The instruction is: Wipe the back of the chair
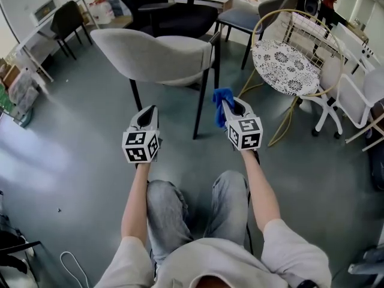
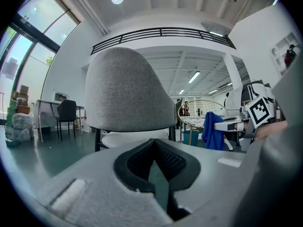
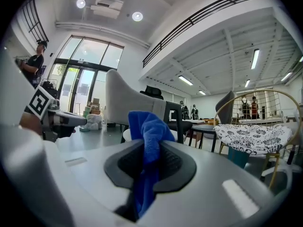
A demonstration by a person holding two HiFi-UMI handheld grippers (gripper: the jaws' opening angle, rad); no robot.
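Right gripper (image 1: 233, 108) is clenched on a blue cloth (image 1: 221, 104). In the right gripper view the cloth (image 3: 148, 132) is pinched between the jaws of the gripper (image 3: 150, 148), bunched up above the tips and trailing down below them. Left gripper (image 1: 147, 116) has its jaws together at the tips with nothing between them. In the left gripper view only a thin sliver of floor shows behind the meeting point of that gripper (image 2: 152, 144).

Both are held out forward side by side at about the same height, near each other but not touching. The marker cubes face up toward the head camera. Bare forearms are stretched out over knees in jeans.

The grey chair (image 1: 161, 54) stands just ahead of both grippers and neither touches it; the cloth is clear of it too. It has a padded grey shell on thin black legs. In the left gripper view its rounded back (image 2: 126, 90) faces the camera upright, with plain fabric. In the right gripper view the chair (image 3: 127, 101) is behind and left of the cloth.

Off to the right is a gold wire chair (image 1: 285, 68) with a black-and-white patterned cushion. A black office chair (image 1: 175, 18) is behind the grey one. The floor (image 1: 78, 131) is grey-green.
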